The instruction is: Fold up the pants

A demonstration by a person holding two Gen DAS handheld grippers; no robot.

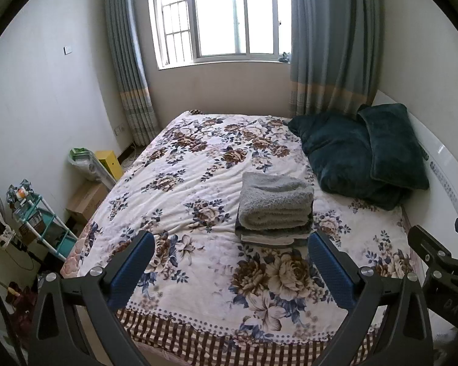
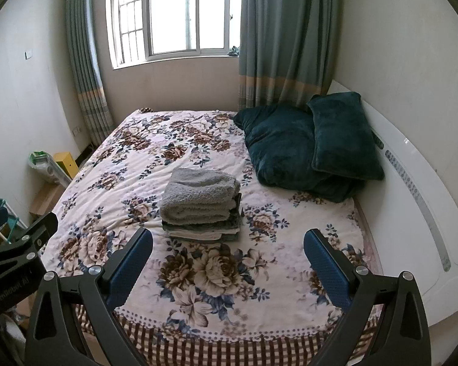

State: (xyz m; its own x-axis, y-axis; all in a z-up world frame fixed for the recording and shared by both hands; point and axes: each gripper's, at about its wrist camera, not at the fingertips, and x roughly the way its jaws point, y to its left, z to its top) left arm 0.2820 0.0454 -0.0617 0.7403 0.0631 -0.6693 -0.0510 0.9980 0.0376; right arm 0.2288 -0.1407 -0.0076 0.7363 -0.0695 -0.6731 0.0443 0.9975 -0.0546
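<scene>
Both sets of jaws stand wide apart w/ nothing between them: left gripper (image 1: 231, 270) and right gripper (image 2: 228, 267) hang side by side over the near end of the bed (image 1: 155, 164), well short of any cloth. Ahead, mid-bed, sits a neat stack of folded clothes (image 2: 200, 210), a fluffy grey piece (image 2: 198, 195) on top, thinner dark and pale layers under it. Prob. the pants are in that pile, but I can't tell which layer. No loose pants on the floral cover. Two dark teal pillows (image 2: 308, 149) lean by the headboard. Looks like the fold is done, or a new pair isn't out yet. Next move, I'd guess: fetch another pair and spread it flat on the open cover nearby.
</scene>
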